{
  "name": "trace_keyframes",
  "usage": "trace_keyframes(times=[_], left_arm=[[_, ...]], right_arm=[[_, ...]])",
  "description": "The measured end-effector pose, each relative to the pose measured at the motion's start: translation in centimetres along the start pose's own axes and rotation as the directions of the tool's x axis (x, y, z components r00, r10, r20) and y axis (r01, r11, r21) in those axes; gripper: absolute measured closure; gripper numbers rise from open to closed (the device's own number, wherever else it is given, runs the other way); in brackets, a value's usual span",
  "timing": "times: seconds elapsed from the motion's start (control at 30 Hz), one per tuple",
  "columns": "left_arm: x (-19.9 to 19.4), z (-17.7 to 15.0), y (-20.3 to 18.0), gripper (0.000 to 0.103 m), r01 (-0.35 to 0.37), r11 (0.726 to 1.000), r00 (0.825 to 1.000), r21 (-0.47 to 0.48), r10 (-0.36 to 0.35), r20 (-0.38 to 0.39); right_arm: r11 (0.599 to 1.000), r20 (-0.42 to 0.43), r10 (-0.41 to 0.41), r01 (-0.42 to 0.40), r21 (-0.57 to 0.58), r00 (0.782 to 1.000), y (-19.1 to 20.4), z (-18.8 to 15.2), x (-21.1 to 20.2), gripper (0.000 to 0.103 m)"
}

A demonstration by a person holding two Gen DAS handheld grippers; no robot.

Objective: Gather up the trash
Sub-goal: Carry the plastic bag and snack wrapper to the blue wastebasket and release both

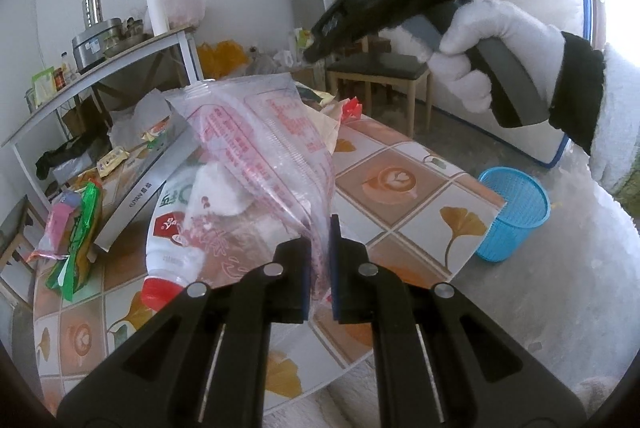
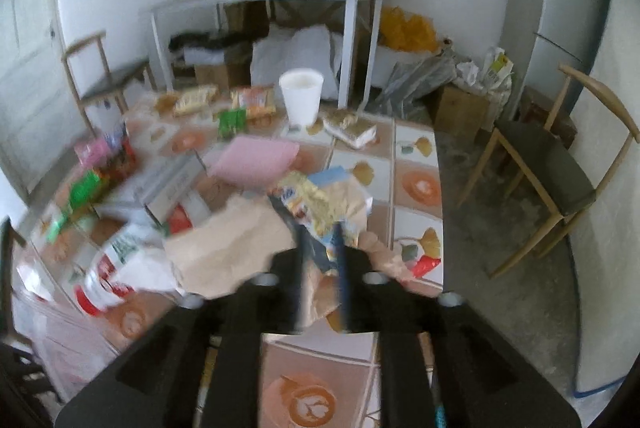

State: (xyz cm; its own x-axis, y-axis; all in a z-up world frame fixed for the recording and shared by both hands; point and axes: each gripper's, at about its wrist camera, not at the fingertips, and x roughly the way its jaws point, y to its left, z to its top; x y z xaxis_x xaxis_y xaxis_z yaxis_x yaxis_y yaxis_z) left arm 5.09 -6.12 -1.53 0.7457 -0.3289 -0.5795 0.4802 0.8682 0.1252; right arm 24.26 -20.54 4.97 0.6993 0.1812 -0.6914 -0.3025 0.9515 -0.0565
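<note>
In left gripper (image 1: 320,248), clear red-printed bag (image 1: 264,132)

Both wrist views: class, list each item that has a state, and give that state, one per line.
Left gripper: shut on clear plastic bag.
Right gripper: blurred; crumpled wrapper between its fingers.
Blue basket: upright on the floor.
White cup: upright.
</note>
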Motion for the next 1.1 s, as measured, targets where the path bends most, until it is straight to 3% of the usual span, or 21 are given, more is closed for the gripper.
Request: trace_keyframes(times=[0.03, 0.07, 0.27, 0.53, 0.6, 0.63, 0.7, 1.1], left_arm=[[-0.1, 0.0, 0.0, 0.097, 0.0, 1.0, 1.0, -0.002, 0.0, -0.001], [-0.2, 0.0, 0.1, 0.097, -0.003, 1.0, 1.0, -0.004, 0.003, -0.001], [0.6, 0.0, 1.0, 0.097, -0.006, 1.0, 1.0, -0.023, 0.006, -0.017], [1.3, 0.0, 1.7, 0.097, 0.014, 0.998, 1.0, -0.056, -0.015, -0.027], [1.3, 0.0, 1.8, 0.097, 0.014, 0.998, 1.0, -0.056, -0.015, -0.026], [1.3, 0.0, 1.8, 0.097, 0.013, 0.998, 1.0, -0.055, -0.015, -0.027], [1.3, 0.0, 1.8, 0.097, 0.01, 0.998, 1.0, -0.057, -0.012, -0.023], [-0.1, 0.5, 1.3, 0.097, -0.031, 0.998, 0.999, -0.054, 0.033, 0.035]], right_arm=[[0.999, -0.011, -0.029, 0.028, -0.036, 1.0, 0.5, -0.3, 0.5, 0.064], [0.997, -0.021, -0.047, 0.046, -0.066, 0.999, 0.8, -0.6, 0.9, 0.063], [0.972, -0.085, -0.139, 0.12, -0.202, 0.987, 1.9, -2.2, 3.4, 0.063], [0.958, -0.101, -0.19, 0.162, -0.237, 0.977, 2.0, -2.1, 5.5, 0.064], [0.963, -0.104, -0.181, 0.155, -0.221, 0.978, 1.8, -1.9, 5.8, 0.074], [0.965, -0.105, -0.179, 0.153, -0.214, 0.978, 1.8, -1.8, 5.8, 0.084], [0.967, -0.09, -0.18, 0.16, -0.197, 0.98, 1.8, -1.7, 5.5, 0.09], [0.977, 0.069, -0.196, 0.201, -0.069, 0.978, 1.3, -0.1, -0.9, 0.094]])
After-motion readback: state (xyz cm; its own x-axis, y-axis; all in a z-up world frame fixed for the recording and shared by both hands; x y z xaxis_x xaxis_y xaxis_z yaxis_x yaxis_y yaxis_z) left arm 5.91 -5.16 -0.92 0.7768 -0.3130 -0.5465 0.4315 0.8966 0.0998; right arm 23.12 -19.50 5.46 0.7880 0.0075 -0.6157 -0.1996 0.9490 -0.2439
